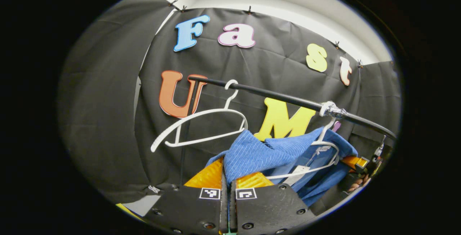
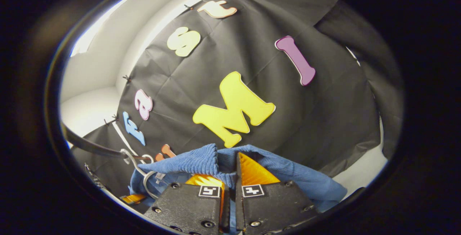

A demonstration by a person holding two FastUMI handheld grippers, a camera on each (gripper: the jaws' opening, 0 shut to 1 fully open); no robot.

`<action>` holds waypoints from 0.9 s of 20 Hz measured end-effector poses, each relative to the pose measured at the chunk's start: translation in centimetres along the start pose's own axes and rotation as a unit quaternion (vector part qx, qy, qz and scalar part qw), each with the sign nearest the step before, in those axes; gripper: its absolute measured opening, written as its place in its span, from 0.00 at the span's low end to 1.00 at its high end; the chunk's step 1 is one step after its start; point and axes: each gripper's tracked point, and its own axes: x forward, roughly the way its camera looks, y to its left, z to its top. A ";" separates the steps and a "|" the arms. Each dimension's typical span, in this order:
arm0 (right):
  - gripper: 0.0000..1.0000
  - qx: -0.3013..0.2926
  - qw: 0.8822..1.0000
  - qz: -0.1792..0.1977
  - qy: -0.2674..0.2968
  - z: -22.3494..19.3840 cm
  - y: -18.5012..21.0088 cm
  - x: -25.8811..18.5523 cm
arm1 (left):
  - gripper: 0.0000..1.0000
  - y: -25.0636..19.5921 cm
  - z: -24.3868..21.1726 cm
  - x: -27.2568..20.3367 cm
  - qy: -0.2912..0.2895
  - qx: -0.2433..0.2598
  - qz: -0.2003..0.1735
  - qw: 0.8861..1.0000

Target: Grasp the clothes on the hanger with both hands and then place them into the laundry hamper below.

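Note:
A blue corduroy garment (image 1: 252, 152) hangs on a white hanger (image 1: 326, 130) from a black rail (image 1: 281, 98). My left gripper (image 1: 228, 172) is shut on a fold of its near shoulder, with cloth bunched over the fingers. My right gripper (image 1: 354, 162) shows at the garment's far side in the left gripper view. In the right gripper view, my right gripper (image 2: 228, 173) is shut on the blue garment (image 2: 295, 177), which wraps around both fingers. The hanger's hook (image 2: 131, 157) sits on the rail (image 2: 90, 147) to the left, with the left gripper (image 2: 131, 199) low beside it.
An empty white hanger (image 1: 216, 110) hangs on the rail left of the garment. A hand's fingers (image 1: 356, 184) show below the right gripper. The black cloth wall stands close behind the rail.

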 end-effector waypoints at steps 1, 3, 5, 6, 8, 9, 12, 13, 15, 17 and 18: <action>0.09 0.006 1.000 0.006 0.003 0.0 0.2 0.6 | 0.02 0.5 0.4 0.2 0.003 -0.003 0.003 1.000; 0.09 -0.004 1.000 0.015 0.007 0.5 0.7 1.5 | 0.02 1.3 0.7 1.2 0.011 0.001 0.008 1.000; 0.09 -0.006 1.000 0.020 0.014 1.2 0.8 2.4 | 0.02 1.5 0.6 2.2 0.022 0.009 -0.001 1.000; 0.09 -0.004 1.000 0.021 0.018 1.6 0.8 2.9 | 0.02 1.5 0.4 2.5 0.029 0.013 -0.008 0.999; 0.09 -0.011 1.000 0.006 0.027 2.0 -0.3 4.1 | 0.02 1.8 0.2 3.2 0.043 0.030 -0.016 0.998; 0.09 -0.018 0.999 0.001 0.037 1.8 -0.8 4.8 | 0.02 1.8 -0.1 3.5 0.051 0.044 -0.019 0.998; 0.09 -0.025 0.997 -0.008 0.066 -0.2 -2.4 6.0 | 0.02 2.3 -0.7 4.2 0.059 0.059 -0.026 0.996; 0.09 -0.017 0.997 -0.008 0.074 -0.9 -3.0 6.2 | 0.02 2.3 -0.7 4.5 0.061 0.047 -0.033 0.996; 0.09 0.005 0.996 -0.004 0.088 -2.0 -3.7 6.4 | 0.02 2.5 -0.6 5.0 0.067 0.016 -0.047 0.996; 0.09 0.003 0.995 -0.004 0.098 -3.1 -4.2 7.1 | 0.02 2.6 -0.6 5.3 0.074 -0.001 -0.061 0.995; 0.09 -0.001 0.995 -0.007 0.104 -3.6 -4.5 7.4 | 0.02 2.7 -0.6 5.4 0.076 -0.004 -0.065 0.995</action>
